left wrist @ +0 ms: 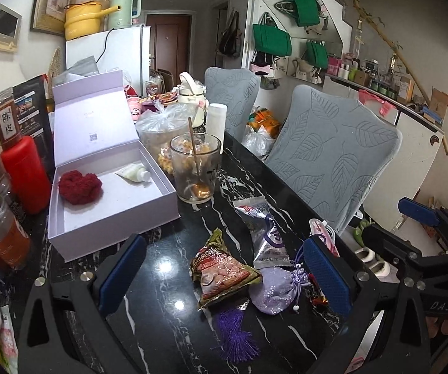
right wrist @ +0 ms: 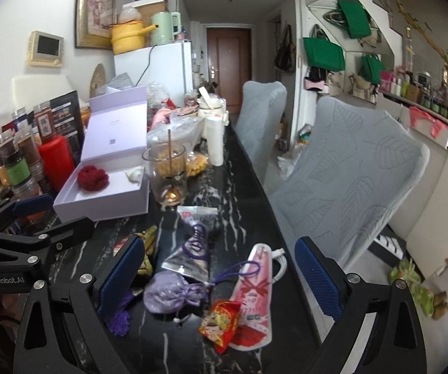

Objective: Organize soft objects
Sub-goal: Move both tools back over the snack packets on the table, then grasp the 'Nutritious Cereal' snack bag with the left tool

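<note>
An open lilac box (left wrist: 111, 208) (right wrist: 105, 199) holds a red knitted heart (left wrist: 79, 186) (right wrist: 93, 178) and a small white tube (left wrist: 135, 173). On the black marble table lie a lilac sachet with purple tassel (left wrist: 275, 291) (right wrist: 171, 293), a green-gold snack packet (left wrist: 224, 272), a silver pouch (left wrist: 266, 233) (right wrist: 192, 249), a pink pouch (right wrist: 253, 296) and a small red packet (right wrist: 222, 321). My left gripper (left wrist: 224, 280) is open above the snack packet and sachet. My right gripper (right wrist: 220, 283) is open above the sachet and pink pouch.
A glass with a spoon (left wrist: 194, 168) (right wrist: 169, 176) stands beside the box. Spice jars and a red bottle (left wrist: 26, 174) crowd the left edge. Two grey-covered chairs (left wrist: 333, 159) (right wrist: 348, 171) stand along the table's right side. Bags and a bottle clutter the far end.
</note>
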The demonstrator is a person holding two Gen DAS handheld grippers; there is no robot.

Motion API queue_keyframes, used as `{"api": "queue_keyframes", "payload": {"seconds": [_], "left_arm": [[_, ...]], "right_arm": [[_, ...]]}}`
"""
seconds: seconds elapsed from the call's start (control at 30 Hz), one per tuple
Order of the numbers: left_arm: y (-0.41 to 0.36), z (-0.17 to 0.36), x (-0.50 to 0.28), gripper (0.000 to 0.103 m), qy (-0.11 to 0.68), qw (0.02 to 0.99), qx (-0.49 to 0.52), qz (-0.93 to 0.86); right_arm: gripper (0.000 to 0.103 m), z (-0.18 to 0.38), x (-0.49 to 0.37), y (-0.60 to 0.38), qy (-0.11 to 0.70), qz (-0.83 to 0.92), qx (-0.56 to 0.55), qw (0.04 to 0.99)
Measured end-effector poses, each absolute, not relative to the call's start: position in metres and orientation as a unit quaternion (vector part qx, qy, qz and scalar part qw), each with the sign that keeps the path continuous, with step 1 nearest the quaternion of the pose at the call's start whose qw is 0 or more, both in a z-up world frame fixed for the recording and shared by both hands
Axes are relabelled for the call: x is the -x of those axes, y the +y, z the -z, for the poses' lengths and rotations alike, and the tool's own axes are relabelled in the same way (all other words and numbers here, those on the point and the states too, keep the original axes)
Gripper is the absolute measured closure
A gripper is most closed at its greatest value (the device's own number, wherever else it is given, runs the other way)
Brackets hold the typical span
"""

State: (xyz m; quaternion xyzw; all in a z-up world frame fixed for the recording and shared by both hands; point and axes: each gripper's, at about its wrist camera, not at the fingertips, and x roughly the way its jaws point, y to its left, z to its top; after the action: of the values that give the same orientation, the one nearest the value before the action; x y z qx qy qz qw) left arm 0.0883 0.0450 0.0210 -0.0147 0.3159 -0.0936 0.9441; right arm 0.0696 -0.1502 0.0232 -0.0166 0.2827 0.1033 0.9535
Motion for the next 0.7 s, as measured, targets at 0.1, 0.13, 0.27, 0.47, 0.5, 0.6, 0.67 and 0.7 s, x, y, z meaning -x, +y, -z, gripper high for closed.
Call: {"api": "queue_keyframes", "payload": {"seconds": [0.1, 0.13, 0.27, 0.47, 0.5, 0.6, 0.67, 0.7], "left_arm": [[0.04, -0.015, -0.092, 0.0, 0.319, 0.943, 0.012, 0.099], [0.039, -0.012, -0.094, 0.0, 0.319, 0.942, 0.012, 0.099], [0.035, -0.002, -0.103, 0.0, 0.33, 0.938, 0.014, 0.101], [0.032, 0.014, -0.118, 0.0, 0.344, 0.934, 0.009, 0.093], [0.031, 0.017, -0.121, 0.0, 0.347, 0.933, 0.004, 0.091], [0.029, 0.027, -0.128, 0.0, 0.356, 0.93, 0.001, 0.088], [0.03, 0.034, -0.134, 0.0, 0.364, 0.927, 0.004, 0.085], [0.03, 0.037, -0.136, 0.0, 0.367, 0.926, 0.005, 0.084]], "right_arm": [[0.005, -0.017, -0.073, -0.157, 0.287, -0.101, 0.007, 0.953], [0.005, -0.014, -0.073, -0.16, 0.288, -0.1, 0.005, 0.952], [0.005, -0.005, -0.077, -0.166, 0.294, -0.097, -0.004, 0.951], [0.005, 0.017, -0.083, -0.169, 0.321, -0.104, 0.001, 0.941], [0.005, 0.021, -0.084, -0.168, 0.324, -0.102, 0.007, 0.94], [0.005, 0.032, -0.086, -0.17, 0.333, -0.097, 0.02, 0.938], [0.005, 0.039, -0.088, -0.172, 0.339, -0.098, 0.021, 0.935], [0.005, 0.042, -0.089, -0.173, 0.343, -0.098, 0.022, 0.934]]}}
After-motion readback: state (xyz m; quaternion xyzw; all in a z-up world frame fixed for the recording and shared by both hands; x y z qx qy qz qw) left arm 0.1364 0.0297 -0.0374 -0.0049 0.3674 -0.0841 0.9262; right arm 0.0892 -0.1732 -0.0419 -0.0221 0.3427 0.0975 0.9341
